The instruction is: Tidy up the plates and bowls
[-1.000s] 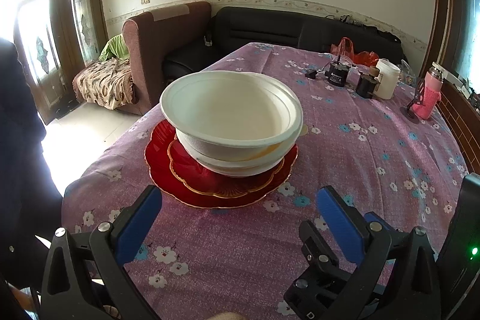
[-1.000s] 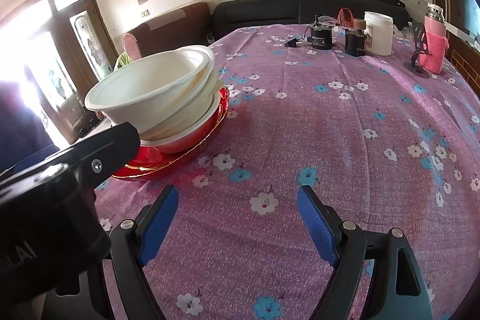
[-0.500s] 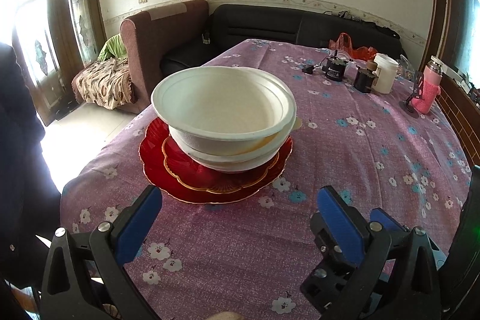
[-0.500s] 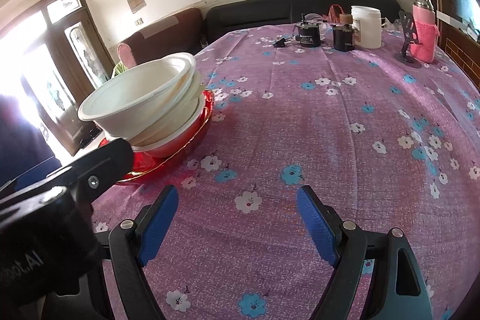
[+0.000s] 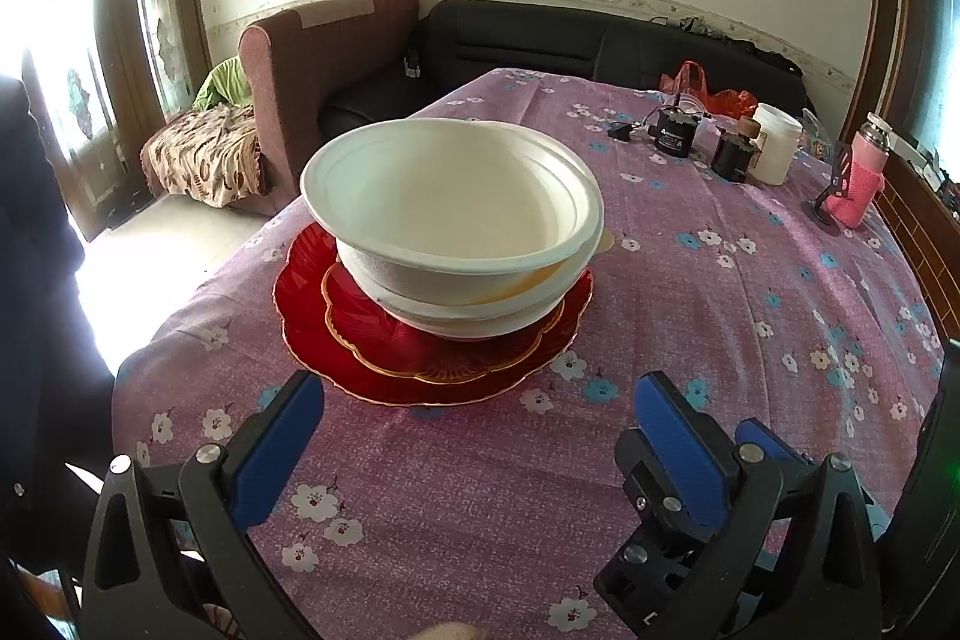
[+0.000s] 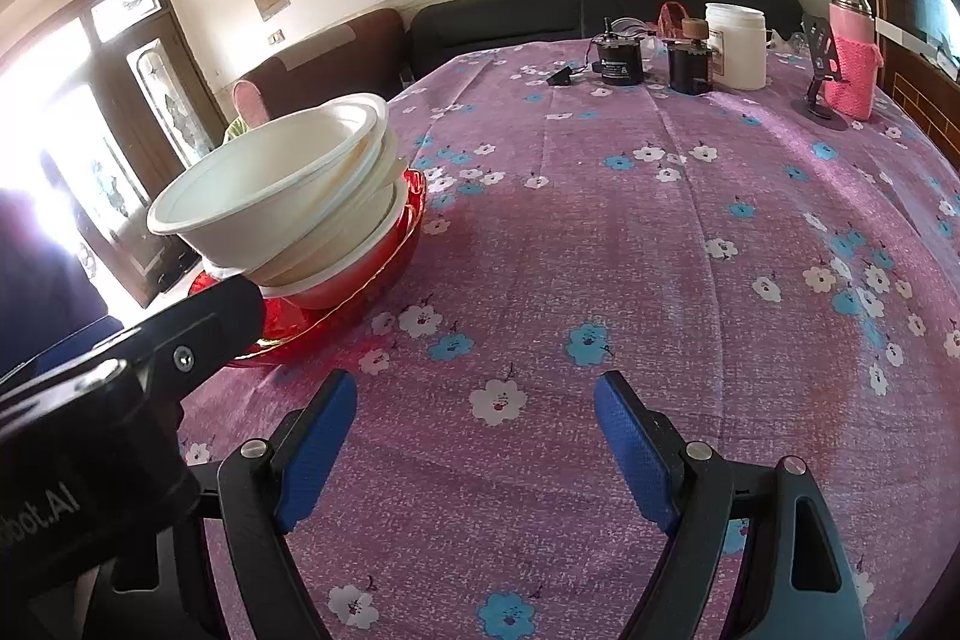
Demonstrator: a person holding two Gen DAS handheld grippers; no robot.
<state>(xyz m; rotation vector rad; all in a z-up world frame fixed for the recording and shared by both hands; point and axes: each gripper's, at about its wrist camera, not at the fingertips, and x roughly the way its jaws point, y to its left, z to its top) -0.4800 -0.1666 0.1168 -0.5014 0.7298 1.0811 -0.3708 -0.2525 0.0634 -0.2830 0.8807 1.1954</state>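
White bowls (image 5: 456,208) are nested in a stack on two red plates (image 5: 372,358), a smaller plate on a larger one, on the purple flowered tablecloth (image 5: 750,316). The top bowl sits tilted. My left gripper (image 5: 480,412) is open and empty, just short of the plates' near edge. In the right wrist view the same bowl stack (image 6: 282,202) and red plates (image 6: 366,292) are at the left. My right gripper (image 6: 474,424) is open and empty above bare cloth, to the right of the stack. The left gripper's black body (image 6: 120,370) shows at the left.
At the table's far right stand a white jar (image 5: 777,142), two black cylinders (image 5: 678,133), a pink-sleeved bottle (image 5: 861,178) and a black stand (image 6: 819,58). A brown armchair (image 5: 324,58) and black sofa (image 5: 540,34) lie beyond the table. A dark-clothed person (image 5: 30,280) stands at left.
Both grippers have drawn back a little from the stack, which looks smaller and farther. Both stay open and empty. The bowls and plates have not moved.
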